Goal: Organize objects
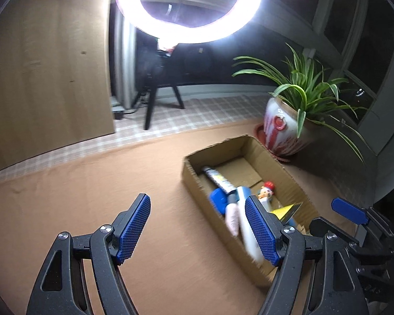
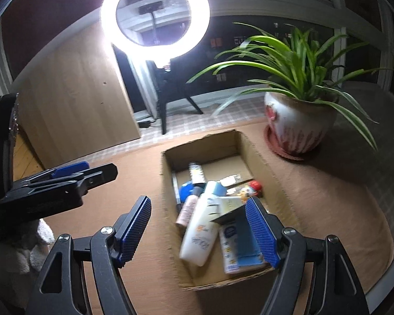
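Left gripper (image 1: 198,229): jaws spread wide, nothing between the pads, only bare brown cloth (image 1: 78,197) showing through the gap. Its right finger overlaps the near wall of the cardboard box (image 1: 194,181) in view, but contact cannot be confirmed.

Right gripper (image 2: 199,232): jaws likewise apart and empty. It hangs above the near end of the box, right pad in front of a blue-and-white carton (image 2: 245,239) at about 3 o'clock of the gap.

Box contents, near to far in the right wrist view:
- white bottle (image 2: 201,225) lying aslant, with a pink tube (image 2: 187,208) just beside it at 9 o'clock
- a folded dark card (image 2: 229,216) tented over the carton
- blue round lid (image 2: 187,189) by the left wall; small figurine with red cap (image 2: 250,190) at 2 o'clock
- long printed tube (image 2: 196,172) pointing toward the far end, where the box floor is bare

Beyond the box at 1 o'clock, a potted plant (image 2: 296,128) on a saucer. At 12 o'clock, a ring light (image 2: 106,15) on a tripod.

Judgement: items appear already collected in the box and no loose one shows on the cloth, so the task looks at or near its end. The next move calls for checking outside these views for leftovers; if none, withdrawing both grippers clear of the box rim.
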The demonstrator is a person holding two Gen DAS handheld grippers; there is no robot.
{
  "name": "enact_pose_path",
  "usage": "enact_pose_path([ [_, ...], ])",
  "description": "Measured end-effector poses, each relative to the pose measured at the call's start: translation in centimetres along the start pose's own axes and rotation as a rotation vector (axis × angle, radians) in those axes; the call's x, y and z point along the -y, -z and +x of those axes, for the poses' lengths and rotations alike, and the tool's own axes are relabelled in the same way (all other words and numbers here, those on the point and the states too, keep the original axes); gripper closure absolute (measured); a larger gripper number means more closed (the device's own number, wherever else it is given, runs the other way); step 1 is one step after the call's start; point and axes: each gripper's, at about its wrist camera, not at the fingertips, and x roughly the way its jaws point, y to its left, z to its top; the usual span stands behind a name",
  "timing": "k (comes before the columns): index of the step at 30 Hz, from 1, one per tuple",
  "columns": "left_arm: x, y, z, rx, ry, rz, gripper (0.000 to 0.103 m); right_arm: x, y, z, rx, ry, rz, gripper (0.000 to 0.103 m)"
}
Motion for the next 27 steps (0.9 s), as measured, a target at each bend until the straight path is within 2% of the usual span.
enact_pose_path([
  [7,-3.9,2.3,-5.0,0.038,-0.045,-0.028,0.025,-4.6,0.8,-0.8,0.001,-0.038,-0.044,0.032],
  [13,-7.8,5.1,-8.6,0.037,-0.07,-0.092,0.025,-8.8,1.5,-1.4,0.004,-0.065,-0.089,0.032],
  [27,-14.0,11.3,-13.8,0.019,-0.183,-0.14,0.025,-16.5,5.3,-1.6,-0.031,-0.086,-0.181,0.032],
])
